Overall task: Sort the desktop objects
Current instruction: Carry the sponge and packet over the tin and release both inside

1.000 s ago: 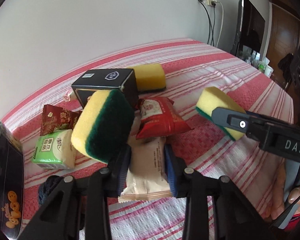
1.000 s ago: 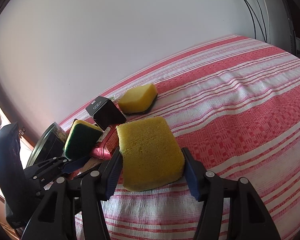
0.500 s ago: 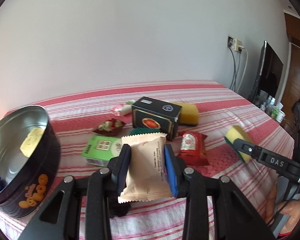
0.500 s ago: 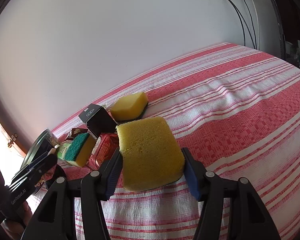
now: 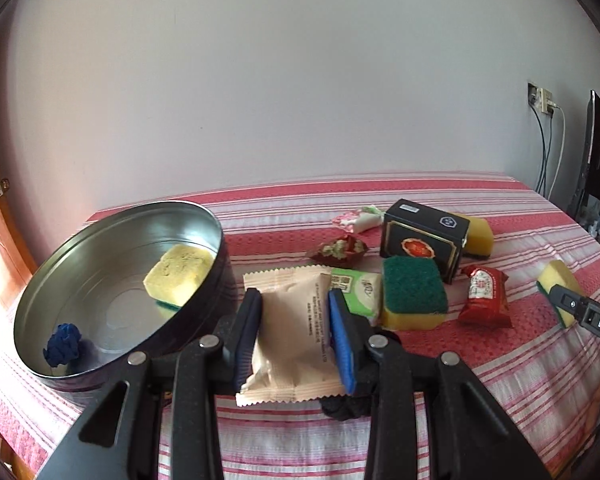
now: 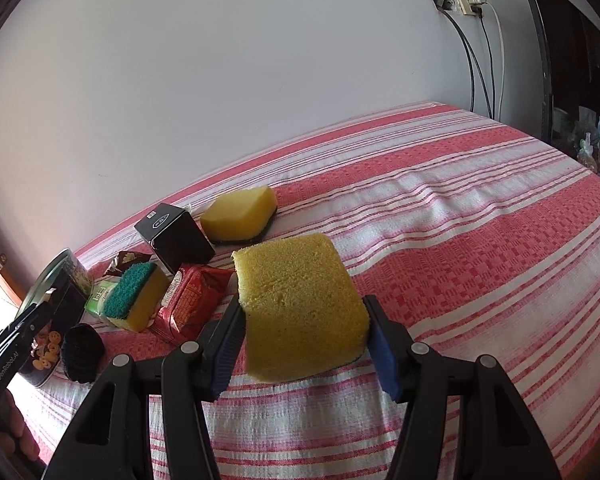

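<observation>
My left gripper (image 5: 294, 340) is shut on a beige snack packet (image 5: 294, 332), held above the cloth just right of a round metal tin (image 5: 204, 280). The tin holds a yellow sponge (image 5: 180, 276) and a blue crumpled thing (image 5: 63, 345). My right gripper (image 6: 306, 344) is shut on a yellow sponge (image 6: 300, 304), held over the striped cloth; it also shows at the right of the left wrist view (image 5: 556, 286). A green-topped sponge (image 5: 414, 294), a green packet (image 5: 358, 290), a red packet (image 5: 485, 296), a black box (image 5: 422, 240) and another yellow sponge (image 5: 478, 234) lie on the cloth.
A dark red wrapper (image 5: 338, 248) and a pink-white candy (image 5: 358, 220) lie behind the pile. A black crumpled object (image 6: 80, 348) sits by the tin. The red-striped cloth (image 6: 480, 240) stretches right. Wall socket cables (image 6: 480, 60) and a screen (image 6: 560, 52) stand at far right.
My left gripper has lifted and swung left with the snack packet, bringing the tin into view. The green-topped sponge has settled flat on the cloth. My right gripper keeps its sponge, nearly still.
</observation>
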`<state>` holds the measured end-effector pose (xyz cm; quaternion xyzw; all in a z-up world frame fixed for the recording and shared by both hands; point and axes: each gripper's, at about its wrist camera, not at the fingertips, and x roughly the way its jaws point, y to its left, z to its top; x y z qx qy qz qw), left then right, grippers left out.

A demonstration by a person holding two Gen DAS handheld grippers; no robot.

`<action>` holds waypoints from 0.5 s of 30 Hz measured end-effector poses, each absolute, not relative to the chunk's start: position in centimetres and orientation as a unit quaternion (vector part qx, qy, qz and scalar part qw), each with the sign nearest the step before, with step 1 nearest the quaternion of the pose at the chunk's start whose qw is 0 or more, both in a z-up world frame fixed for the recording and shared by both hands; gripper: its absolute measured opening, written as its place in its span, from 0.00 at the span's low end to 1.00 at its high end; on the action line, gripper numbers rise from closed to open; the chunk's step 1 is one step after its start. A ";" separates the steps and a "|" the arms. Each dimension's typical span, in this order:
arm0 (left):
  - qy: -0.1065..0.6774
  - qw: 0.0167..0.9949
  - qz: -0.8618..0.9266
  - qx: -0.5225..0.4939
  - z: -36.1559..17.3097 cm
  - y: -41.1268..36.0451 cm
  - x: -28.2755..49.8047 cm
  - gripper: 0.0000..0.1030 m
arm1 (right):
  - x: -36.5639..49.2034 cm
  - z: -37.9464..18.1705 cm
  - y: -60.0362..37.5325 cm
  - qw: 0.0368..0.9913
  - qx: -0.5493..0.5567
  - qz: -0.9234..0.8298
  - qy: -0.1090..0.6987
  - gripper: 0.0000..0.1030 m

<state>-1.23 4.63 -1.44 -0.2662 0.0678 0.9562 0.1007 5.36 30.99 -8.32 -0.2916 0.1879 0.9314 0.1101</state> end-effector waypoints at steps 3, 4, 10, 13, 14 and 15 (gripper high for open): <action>0.066 0.084 0.960 -0.259 -1.2 3.6 -1.0 0.33 | 5.3 -8.2 30.5 0.118 -0.293 0.933 0.171 0.58; 0.063 0.081 0.961 -0.258 -1.1 3.1 -0.9 0.33 | 5.4 -8.1 30.3 0.120 -0.291 0.934 0.166 0.58; 0.055 0.062 0.963 -0.257 -0.9 1.1 -0.7 0.33 | 4.8 -7.2 27.0 0.076 -0.288 0.940 0.165 0.58; 0.050 0.050 0.964 -0.256 -0.9 0.2 -0.7 0.33 | 4.4 -5.6 24.1 0.044 -0.273 0.950 0.147 0.58; 0.047 0.048 0.965 -0.255 -0.8 -0.1 -0.7 0.33 | 4.3 -5.1 23.2 0.031 -0.269 0.952 0.142 0.58; 0.043 0.046 0.965 -0.255 -0.8 -0.5 -0.6 0.33 | 4.1 -4.6 22.1 0.020 -0.265 0.954 0.136 0.58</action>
